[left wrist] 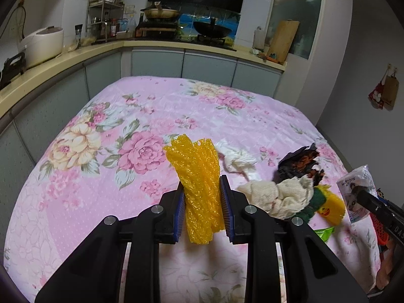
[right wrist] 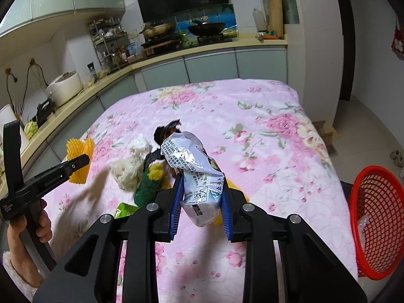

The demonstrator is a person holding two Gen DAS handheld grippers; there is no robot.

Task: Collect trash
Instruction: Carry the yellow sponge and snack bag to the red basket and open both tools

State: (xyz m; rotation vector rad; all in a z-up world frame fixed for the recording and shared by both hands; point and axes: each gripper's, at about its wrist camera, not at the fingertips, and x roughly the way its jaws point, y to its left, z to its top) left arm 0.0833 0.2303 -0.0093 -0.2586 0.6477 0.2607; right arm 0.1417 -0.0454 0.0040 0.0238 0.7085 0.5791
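Observation:
My left gripper (left wrist: 202, 184) is shut on a yellow foam net sleeve (left wrist: 199, 176) and holds it above the pink floral table cover (left wrist: 101, 189). It also shows in the right wrist view (right wrist: 78, 162). My right gripper (right wrist: 202, 186) is shut on a crumpled silver-white plastic wrapper (right wrist: 194, 174). A red mesh basket (right wrist: 376, 217) stands at the right table edge with a clear plastic scrap inside. A trash pile lies on the cover: cream cloth wad (left wrist: 277, 197), black wrapper (left wrist: 300, 159), white tissue (left wrist: 240, 160), yellow-green scrubber (right wrist: 151, 184), green packet (right wrist: 125, 208).
A kitchen counter (left wrist: 63, 60) with a rice cooker (left wrist: 43, 43), spice rack and stove with pans runs behind and left of the table. Tiled floor and a cardboard piece (right wrist: 325, 131) lie to the right. The person's left hand (right wrist: 32, 224) holds the other gripper.

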